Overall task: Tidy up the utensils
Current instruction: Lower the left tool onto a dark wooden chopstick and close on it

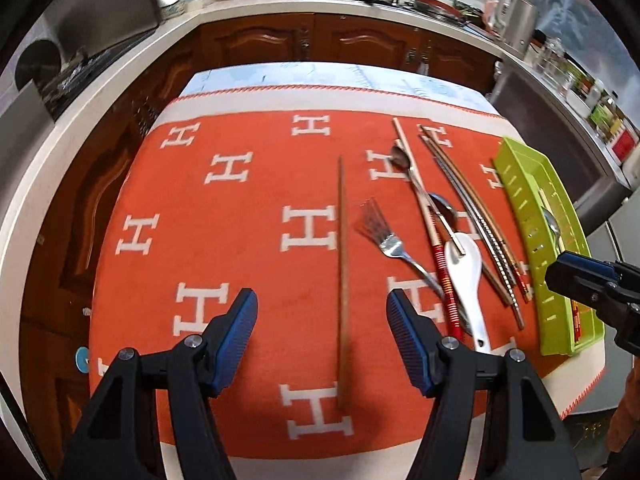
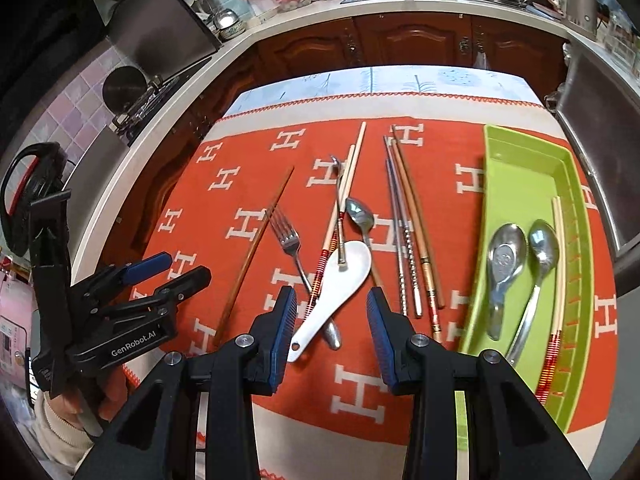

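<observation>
Utensils lie on an orange cloth (image 1: 248,240). A lone brown chopstick (image 1: 341,280) lies between the fingers of my open, empty left gripper (image 1: 322,312). To its right lie a metal fork (image 1: 390,244), a white ceramic spoon (image 1: 466,276), small metal spoons and several chopsticks (image 1: 476,220). My right gripper (image 2: 332,312) is open and empty above the white spoon's handle (image 2: 320,320). The green tray (image 2: 516,184) at the right holds two metal spoons (image 2: 506,256) and a red-banded chopstick (image 2: 558,280).
The cloth-covered table (image 2: 400,80) stands in a kitchen with wooden cabinets (image 2: 400,40) and cluttered white counters behind. A steel appliance (image 2: 600,140) stands at the right of the tray. My left gripper shows at the left of the right wrist view (image 2: 172,272).
</observation>
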Motion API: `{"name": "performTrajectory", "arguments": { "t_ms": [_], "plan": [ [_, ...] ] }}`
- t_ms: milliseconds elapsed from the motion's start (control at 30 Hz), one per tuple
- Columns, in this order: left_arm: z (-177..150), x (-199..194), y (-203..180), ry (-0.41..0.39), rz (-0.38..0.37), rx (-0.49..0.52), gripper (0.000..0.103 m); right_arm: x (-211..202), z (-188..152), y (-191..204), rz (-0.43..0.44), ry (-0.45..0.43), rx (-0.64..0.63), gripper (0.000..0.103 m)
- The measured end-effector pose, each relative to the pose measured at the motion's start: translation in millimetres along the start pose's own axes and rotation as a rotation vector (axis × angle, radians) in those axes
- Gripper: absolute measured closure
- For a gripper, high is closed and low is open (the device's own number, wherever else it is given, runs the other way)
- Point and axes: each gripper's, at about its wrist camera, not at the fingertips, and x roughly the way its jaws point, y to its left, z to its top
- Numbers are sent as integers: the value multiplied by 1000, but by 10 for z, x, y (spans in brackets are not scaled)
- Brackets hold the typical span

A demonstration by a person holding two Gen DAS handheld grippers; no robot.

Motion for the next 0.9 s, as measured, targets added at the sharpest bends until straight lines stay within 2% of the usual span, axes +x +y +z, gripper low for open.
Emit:
{"name": "performTrajectory", "arguments": {
  "t_ms": [100, 233, 333, 533, 700, 900],
  "plan": [
    [0, 67, 111, 9, -13, -27, 38, 81, 18, 25, -7, 14, -2, 66],
    [-5, 139, 258, 18, -75, -74, 38, 182, 48, 45, -17, 27, -2, 66],
    [5, 227, 341, 38, -80, -107, 38, 242, 76, 58, -14, 28, -3, 66],
    [29, 416, 469, 90, -183, -176, 38, 373, 66, 30, -3, 43, 11, 66],
    [76, 502, 367, 99, -175, -146, 38, 439, 75, -15, 0, 44, 23, 66],
    [177, 570, 105, 91, -99, -55, 38, 436, 65, -43, 1, 33, 24, 66]
  ]
}}
